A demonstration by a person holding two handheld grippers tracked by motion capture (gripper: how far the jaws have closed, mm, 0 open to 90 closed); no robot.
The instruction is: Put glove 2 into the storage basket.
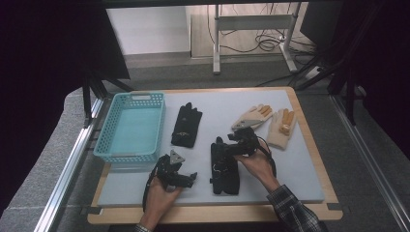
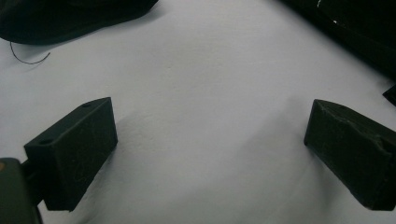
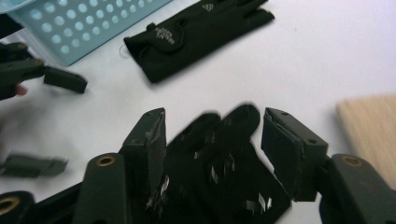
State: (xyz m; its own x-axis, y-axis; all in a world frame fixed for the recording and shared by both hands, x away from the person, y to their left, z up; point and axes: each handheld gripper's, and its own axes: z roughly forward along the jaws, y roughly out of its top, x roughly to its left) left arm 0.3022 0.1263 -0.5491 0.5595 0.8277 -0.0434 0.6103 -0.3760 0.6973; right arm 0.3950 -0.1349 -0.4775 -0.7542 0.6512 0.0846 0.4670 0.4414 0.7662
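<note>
A black glove [image 1: 225, 171] lies flat on the pale mat [image 1: 270, 164] near the front. My right gripper [image 1: 227, 146] is at its finger end, open, with the jaws on either side of the glove's fingers [image 3: 219, 154]; in the right gripper view my right gripper [image 3: 215, 119] has not closed on them. A second black glove [image 1: 186, 125] [image 3: 201, 35] lies farther back, beside the basket. My left gripper [image 1: 192, 178] rests low over bare mat left of the near glove, and in its own view my left gripper [image 2: 210, 116] is open wide with nothing between the jaws.
A light blue perforated basket [image 1: 130, 126] [image 3: 84, 28] stands at the left of the mat. Two beige gloves with orange fingertips [image 1: 251, 117] [image 1: 283, 128] lie at the back right. The wooden table edge [image 1: 316, 159] borders the mat.
</note>
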